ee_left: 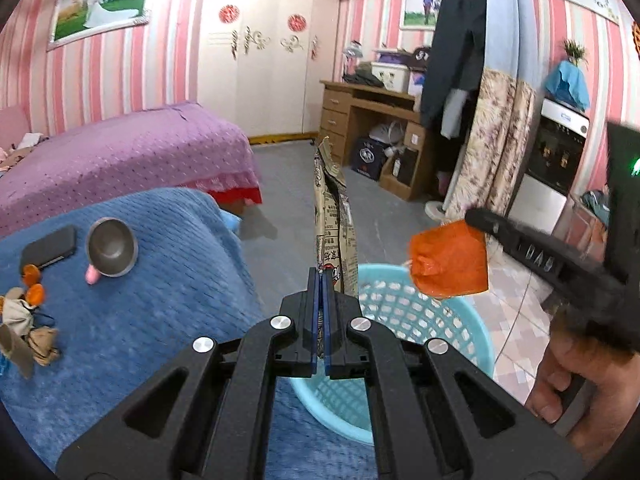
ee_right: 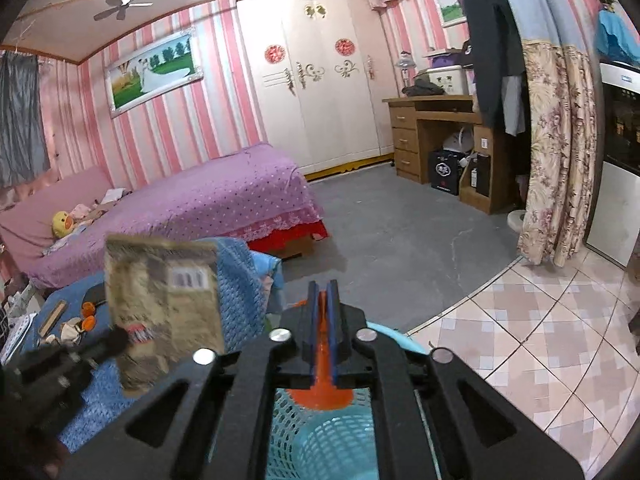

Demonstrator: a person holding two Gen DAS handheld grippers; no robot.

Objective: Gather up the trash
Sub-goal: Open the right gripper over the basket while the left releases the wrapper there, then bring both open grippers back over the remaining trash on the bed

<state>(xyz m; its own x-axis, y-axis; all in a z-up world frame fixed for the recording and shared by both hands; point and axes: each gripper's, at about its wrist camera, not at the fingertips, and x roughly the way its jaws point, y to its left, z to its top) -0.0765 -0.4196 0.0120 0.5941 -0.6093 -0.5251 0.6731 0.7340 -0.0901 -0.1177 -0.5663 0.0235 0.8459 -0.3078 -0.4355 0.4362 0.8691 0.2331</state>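
My left gripper (ee_left: 321, 276) is shut on a beige printed snack bag (ee_left: 334, 216) and holds it upright over the near rim of a light blue mesh basket (ee_left: 404, 308). The bag also shows in the right wrist view (ee_right: 164, 304), blurred. My right gripper (ee_right: 323, 286) is shut on an orange wrapper (ee_right: 322, 390) above the same basket (ee_right: 320, 440). In the left wrist view the orange wrapper (ee_left: 450, 262) hangs from the right gripper (ee_left: 476, 216) over the basket's far rim.
A blue blanket-covered surface (ee_left: 140, 320) at left carries a metal bowl (ee_left: 112, 246), a black phone (ee_left: 50, 246), orange peels (ee_left: 34, 284) and crumpled paper (ee_left: 28, 328). A purple bed (ee_left: 120, 156), a wooden desk (ee_left: 372, 120) and a floral curtain (ee_left: 492, 144) stand beyond.
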